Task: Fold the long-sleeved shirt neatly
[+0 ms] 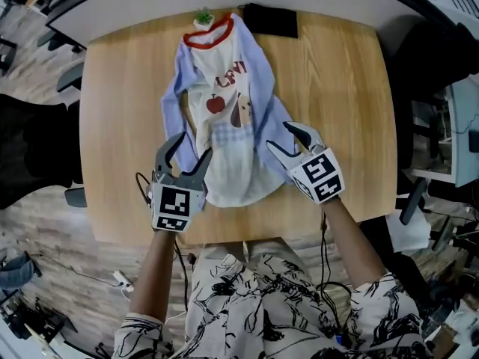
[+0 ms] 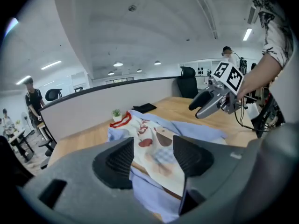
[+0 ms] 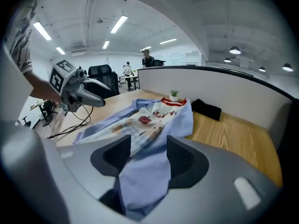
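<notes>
Long-sleeved shirt [image 1: 224, 118] lies flat on the table [image 1: 337, 126], collar away. The left gripper [image 1: 193, 146] and right gripper [image 1: 281, 135] are released astride its near edge, cloth slack between the jaws, likely positioned to begin a fold.

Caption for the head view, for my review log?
Left gripper and right gripper, jaws apart, at the near end of a long-sleeved shirt on a wooden table.

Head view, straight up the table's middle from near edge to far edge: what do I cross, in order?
Shirt hem → apple print → red collar → plant.
</notes>
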The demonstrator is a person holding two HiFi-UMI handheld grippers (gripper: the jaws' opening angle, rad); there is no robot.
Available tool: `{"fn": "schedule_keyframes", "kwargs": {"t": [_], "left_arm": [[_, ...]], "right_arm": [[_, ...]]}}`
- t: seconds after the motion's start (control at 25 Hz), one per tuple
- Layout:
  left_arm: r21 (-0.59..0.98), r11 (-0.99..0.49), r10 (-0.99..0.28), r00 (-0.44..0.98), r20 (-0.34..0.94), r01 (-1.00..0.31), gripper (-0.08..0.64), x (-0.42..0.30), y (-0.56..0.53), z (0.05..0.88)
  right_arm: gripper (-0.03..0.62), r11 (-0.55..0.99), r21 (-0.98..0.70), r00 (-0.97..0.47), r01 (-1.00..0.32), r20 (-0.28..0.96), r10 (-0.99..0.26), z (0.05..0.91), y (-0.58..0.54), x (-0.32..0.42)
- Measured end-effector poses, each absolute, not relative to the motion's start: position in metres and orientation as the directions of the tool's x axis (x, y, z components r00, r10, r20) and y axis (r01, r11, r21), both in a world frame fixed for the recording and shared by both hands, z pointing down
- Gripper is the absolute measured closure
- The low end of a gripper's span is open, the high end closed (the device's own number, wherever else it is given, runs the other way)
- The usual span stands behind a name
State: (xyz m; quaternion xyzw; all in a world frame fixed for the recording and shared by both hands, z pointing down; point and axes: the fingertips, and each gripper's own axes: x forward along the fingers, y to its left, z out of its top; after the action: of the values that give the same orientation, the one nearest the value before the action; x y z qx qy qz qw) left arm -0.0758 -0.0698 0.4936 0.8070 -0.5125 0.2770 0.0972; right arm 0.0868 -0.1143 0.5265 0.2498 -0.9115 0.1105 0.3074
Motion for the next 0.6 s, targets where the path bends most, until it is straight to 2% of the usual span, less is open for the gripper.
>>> {"fn": "schedule_keyframes", "kwargs": {"t": [0.28, 0.48, 0.6], "left_arm": [[-0.037, -0.460, -0.695, 0.333, 0.637, -0.887, 0.290, -0.032, 0.033, 0.545], [0.010, -0.452, -0.643, 0.333, 0.689, -0.892, 0.285, -0.018, 0.077, 0.580], [0.036, -0.452, -0.610, 0.338, 0.717, -0.891, 0.279, -0.014, 0.090, 0.600]], "right_arm": [[0.310, 0.872, -0.067, -0.658, -0.485, 0.685, -0.314, 0.567, -0.025, 0.132], [0.233, 0.864, -0.060, -0.608, -0.499, 0.735, -0.300, 0.603, -0.010, 0.153], [0.215, 0.866, -0.056, -0.601, -0.497, 0.742, -0.297, 0.617, -0.014, 0.151]]}}
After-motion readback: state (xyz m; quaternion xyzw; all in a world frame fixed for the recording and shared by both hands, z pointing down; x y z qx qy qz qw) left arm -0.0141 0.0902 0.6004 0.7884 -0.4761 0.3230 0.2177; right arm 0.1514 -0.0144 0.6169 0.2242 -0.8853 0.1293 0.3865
